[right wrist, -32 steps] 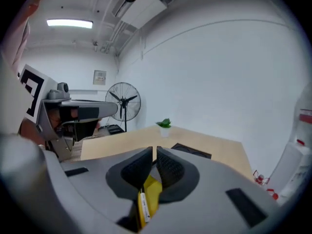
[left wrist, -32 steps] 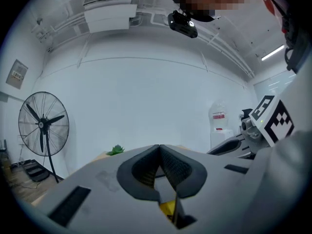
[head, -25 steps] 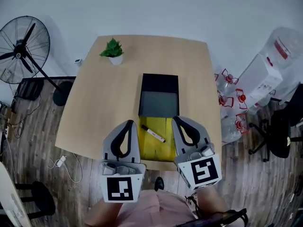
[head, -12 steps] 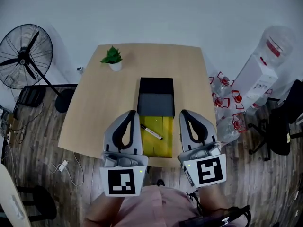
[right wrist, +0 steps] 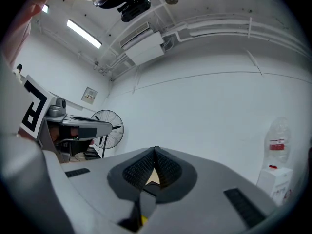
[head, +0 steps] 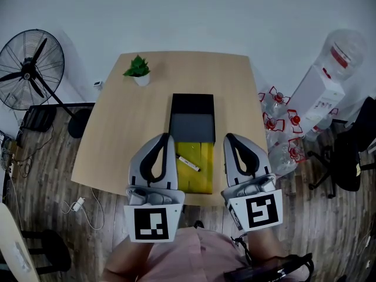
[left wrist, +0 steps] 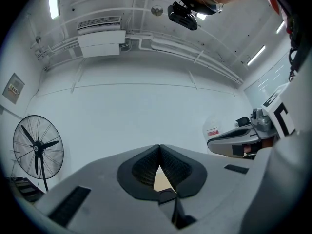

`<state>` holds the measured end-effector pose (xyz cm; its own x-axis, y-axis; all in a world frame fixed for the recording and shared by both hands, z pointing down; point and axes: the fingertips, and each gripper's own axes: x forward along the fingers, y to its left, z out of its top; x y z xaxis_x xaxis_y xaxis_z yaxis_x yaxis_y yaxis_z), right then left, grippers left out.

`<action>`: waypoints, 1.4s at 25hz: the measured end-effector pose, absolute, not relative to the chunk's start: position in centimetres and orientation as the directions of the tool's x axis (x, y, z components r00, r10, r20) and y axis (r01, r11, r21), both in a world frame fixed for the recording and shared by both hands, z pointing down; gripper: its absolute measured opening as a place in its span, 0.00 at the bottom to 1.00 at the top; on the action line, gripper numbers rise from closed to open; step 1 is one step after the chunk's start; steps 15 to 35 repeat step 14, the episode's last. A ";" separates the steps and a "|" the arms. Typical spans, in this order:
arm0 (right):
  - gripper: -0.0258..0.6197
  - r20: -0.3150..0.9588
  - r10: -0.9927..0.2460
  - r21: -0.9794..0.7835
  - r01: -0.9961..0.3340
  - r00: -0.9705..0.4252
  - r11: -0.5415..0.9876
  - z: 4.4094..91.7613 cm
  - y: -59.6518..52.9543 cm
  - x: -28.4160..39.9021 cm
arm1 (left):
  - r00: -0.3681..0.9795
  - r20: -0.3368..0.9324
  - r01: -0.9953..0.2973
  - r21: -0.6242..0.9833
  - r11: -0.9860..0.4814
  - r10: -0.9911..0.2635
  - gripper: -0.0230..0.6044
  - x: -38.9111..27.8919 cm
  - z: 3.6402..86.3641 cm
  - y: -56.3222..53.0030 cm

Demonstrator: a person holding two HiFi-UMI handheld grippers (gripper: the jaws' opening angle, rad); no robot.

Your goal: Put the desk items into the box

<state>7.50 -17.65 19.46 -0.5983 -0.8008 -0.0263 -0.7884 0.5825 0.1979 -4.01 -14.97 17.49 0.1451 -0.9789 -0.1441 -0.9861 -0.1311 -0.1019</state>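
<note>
Left gripper (head: 167,137) and right gripper (head: 229,137) both closed on nothing; marker (head: 189,163) on yellow pad (head: 200,178) looks light, rigid, roll-prone, so best pinched across mid-barrel.

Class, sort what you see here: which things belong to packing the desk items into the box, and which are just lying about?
Job in hand: black box, yellow pad, marker pen on the pad, left tongs and right tongs, both shut and empty.

Lying about: standing fan, water bottles, office chair; perhaps the potted plant.
</note>
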 end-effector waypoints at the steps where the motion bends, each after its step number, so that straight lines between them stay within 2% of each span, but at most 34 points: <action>1: 0.04 -0.028 -0.801 0.197 -0.789 -0.598 0.583 19.5 -17.8 7.5 | 0.145 -0.142 -0.986 -0.102 -0.132 -0.979 0.05 -4.0 17.5 -15.1; 35: 0.04 -0.012 -0.800 0.191 -0.787 -0.599 0.587 20.2 -19.0 7.2 | 0.142 -0.129 -0.987 -0.093 -0.131 -0.981 0.05 -4.3 18.2 -16.3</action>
